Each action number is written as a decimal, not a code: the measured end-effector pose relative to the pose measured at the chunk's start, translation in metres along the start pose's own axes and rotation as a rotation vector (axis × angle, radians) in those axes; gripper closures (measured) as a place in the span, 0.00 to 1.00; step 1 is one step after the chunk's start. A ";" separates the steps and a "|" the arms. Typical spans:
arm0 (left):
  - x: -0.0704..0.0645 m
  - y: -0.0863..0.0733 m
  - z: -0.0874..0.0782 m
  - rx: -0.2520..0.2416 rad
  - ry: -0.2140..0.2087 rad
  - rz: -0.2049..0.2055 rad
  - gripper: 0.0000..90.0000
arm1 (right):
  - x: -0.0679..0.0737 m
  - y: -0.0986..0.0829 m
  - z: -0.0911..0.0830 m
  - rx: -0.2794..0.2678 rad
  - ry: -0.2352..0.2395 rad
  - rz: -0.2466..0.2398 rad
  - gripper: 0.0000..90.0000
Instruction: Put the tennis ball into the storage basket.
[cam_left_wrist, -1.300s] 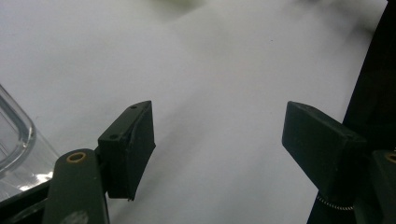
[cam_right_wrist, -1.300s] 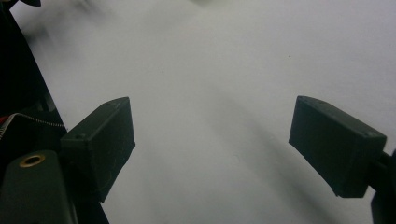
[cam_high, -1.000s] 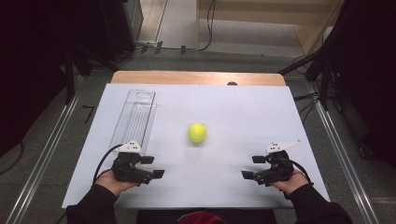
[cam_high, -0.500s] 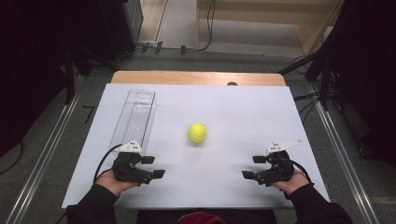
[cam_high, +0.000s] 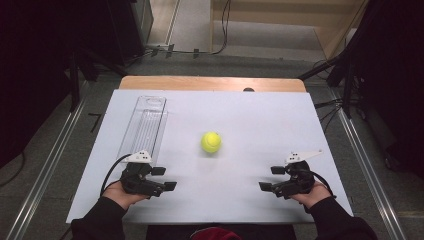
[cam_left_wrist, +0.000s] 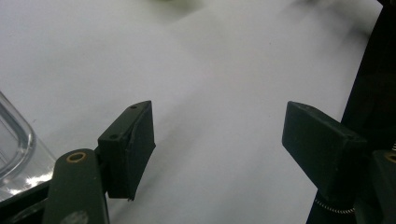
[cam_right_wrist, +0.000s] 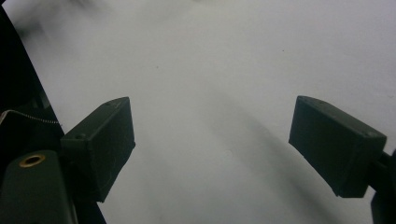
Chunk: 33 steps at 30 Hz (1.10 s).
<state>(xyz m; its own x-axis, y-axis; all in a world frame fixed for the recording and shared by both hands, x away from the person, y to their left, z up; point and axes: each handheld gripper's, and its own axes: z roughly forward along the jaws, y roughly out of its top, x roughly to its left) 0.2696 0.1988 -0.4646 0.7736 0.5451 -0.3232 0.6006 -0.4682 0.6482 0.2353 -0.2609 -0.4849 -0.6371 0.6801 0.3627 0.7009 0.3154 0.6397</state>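
Note:
A yellow-green tennis ball (cam_high: 211, 142) rests near the middle of the white table (cam_high: 260, 115). A clear plastic tube-shaped container (cam_high: 144, 125) lies lengthwise at the left; its rounded end (cam_left_wrist: 14, 144) shows beside my left jaw. My left gripper (cam_high: 164, 178) sits low at the front left, open, nothing between its jaws (cam_left_wrist: 219, 149). At the front right my right gripper (cam_high: 271, 178) is likewise open and empty (cam_right_wrist: 212, 144). Both point inward toward the table's middle, well short of the ball.
A wooden strip (cam_high: 210, 83) borders the table's far edge. Metal rails (cam_high: 45, 165) run along the floor on both sides, and cables (cam_high: 200, 50) lie on the floor behind the table. Dark equipment stands at the far left and right.

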 end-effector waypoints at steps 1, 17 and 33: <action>0.000 0.000 0.000 0.000 0.002 0.002 0.29 | 0.000 0.000 0.000 -0.001 -0.001 -0.001 0.14; 0.001 0.001 0.000 -0.005 -0.006 -0.005 0.29 | 0.000 -0.001 0.000 0.001 -0.002 -0.001 0.14; -0.009 0.009 0.010 0.031 0.008 0.003 0.26 | 0.000 -0.001 -0.001 0.000 -0.011 -0.004 0.14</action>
<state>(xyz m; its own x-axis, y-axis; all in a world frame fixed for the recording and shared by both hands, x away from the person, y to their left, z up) 0.2701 0.1831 -0.4626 0.7740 0.5492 -0.3151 0.6040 -0.4911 0.6277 0.2345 -0.2616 -0.4852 -0.6363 0.6860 0.3530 0.6985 0.3181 0.6410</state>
